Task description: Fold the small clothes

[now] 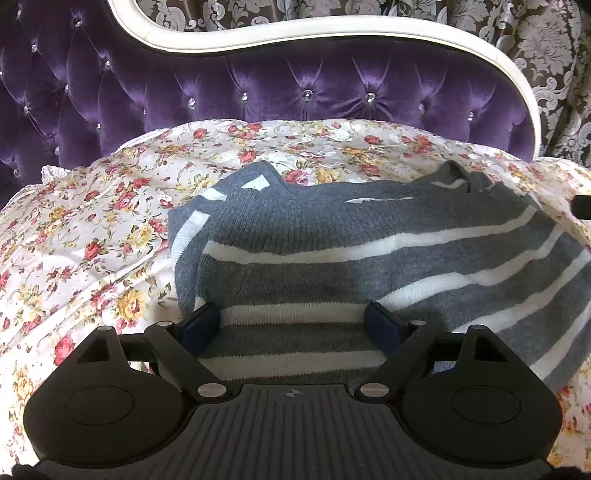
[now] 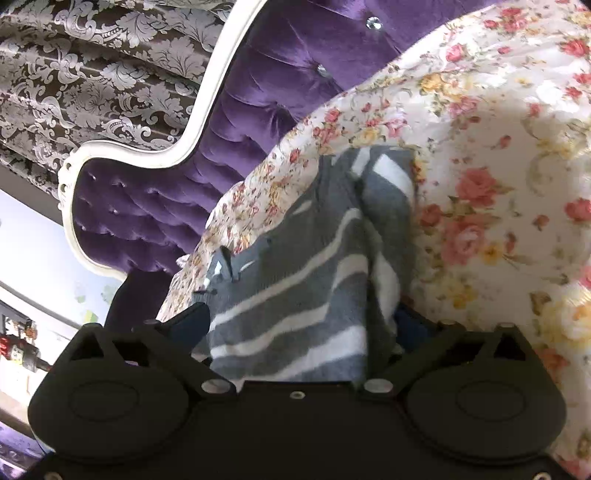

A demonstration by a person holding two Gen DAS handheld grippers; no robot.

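Note:
A grey knitted sweater with white stripes (image 1: 332, 229) lies spread on the floral bed cover (image 1: 92, 240). My left gripper (image 1: 293, 325) hovers low over the sweater's near edge. Its dark blue pads (image 1: 201, 325) stand wide apart and open, with flat fabric between them that they do not pinch. In the rolled right wrist view the sweater (image 2: 295, 258) is doubled over along one side. My right gripper (image 2: 303, 328) is open at its widest around that folded part. One fingertip (image 2: 192, 321) shows clear of the cloth, and the other is half hidden behind the fabric.
A purple tufted headboard (image 1: 258, 85) with a white curved frame (image 1: 332, 33) rises behind the bed. Brown and silver patterned curtains (image 1: 535, 55) hang beyond it. The floral cover (image 2: 498, 184) spreads around the sweater. A dark object (image 1: 581, 205) pokes in at the right edge.

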